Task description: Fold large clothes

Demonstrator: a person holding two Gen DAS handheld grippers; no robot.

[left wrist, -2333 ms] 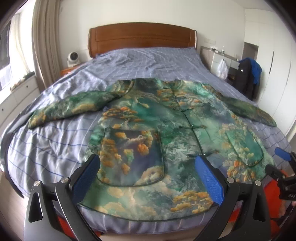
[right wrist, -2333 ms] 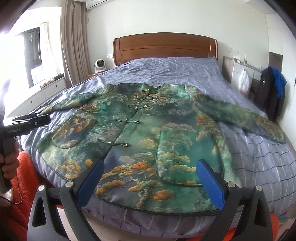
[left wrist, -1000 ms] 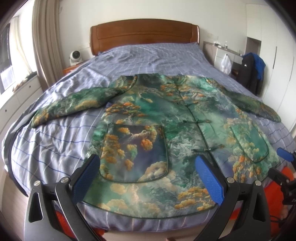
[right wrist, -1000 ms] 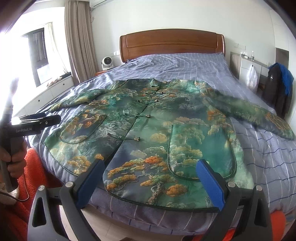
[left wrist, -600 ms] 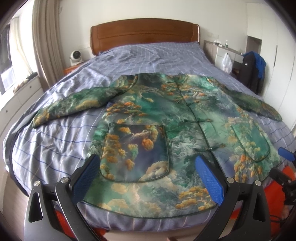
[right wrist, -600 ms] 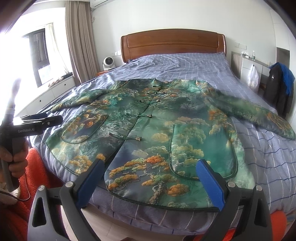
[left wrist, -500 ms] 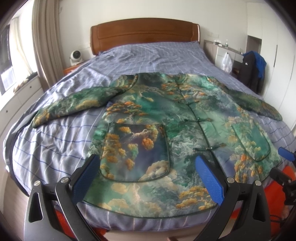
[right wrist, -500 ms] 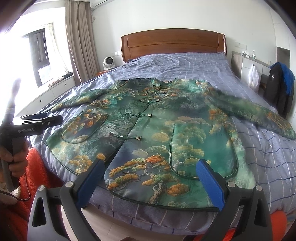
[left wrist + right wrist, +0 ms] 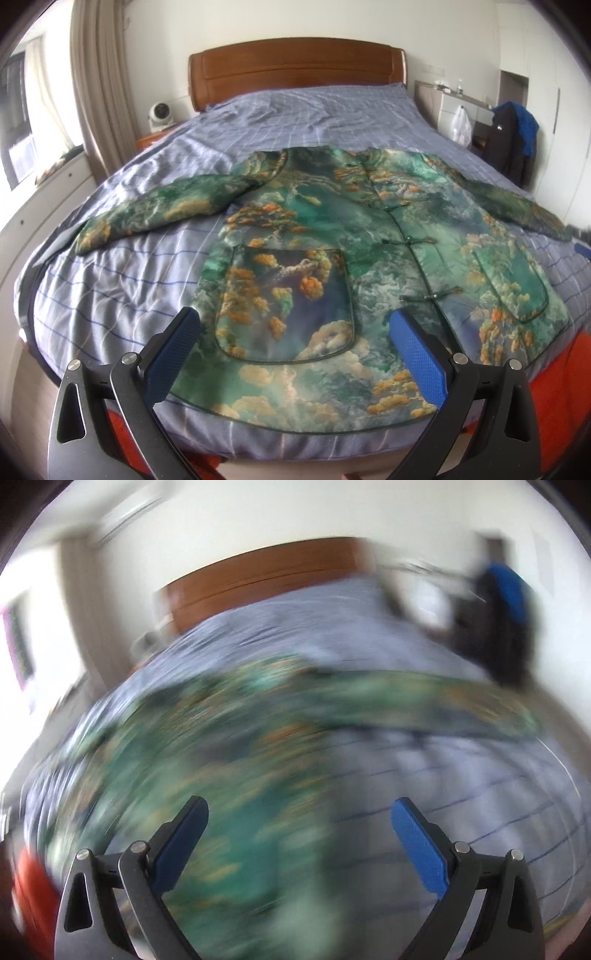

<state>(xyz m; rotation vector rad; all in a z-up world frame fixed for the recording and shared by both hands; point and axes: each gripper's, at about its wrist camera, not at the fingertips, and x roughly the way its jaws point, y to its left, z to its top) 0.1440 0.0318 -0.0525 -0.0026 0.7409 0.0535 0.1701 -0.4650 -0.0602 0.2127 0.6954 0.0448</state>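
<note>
Approach stage, nothing folded: brocade jacket (image 9: 332, 236) spread flat ahead of left gripper (image 9: 291, 332) and right gripper (image 9: 299, 819), both wide, empty. Next: likely pinching a sleeve.

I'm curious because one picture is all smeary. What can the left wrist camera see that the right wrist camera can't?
Only the left wrist view shows sharp detail: the jacket's pocket, its knot buttons and a small white fan. Only the right wrist view shows the right gripper, open, and bare sheet beside the jacket; everything else is blurred. Both show the green jacket spread on the bed, the wooden headboard, and open blue fingers; the left gripper is open too.
</note>
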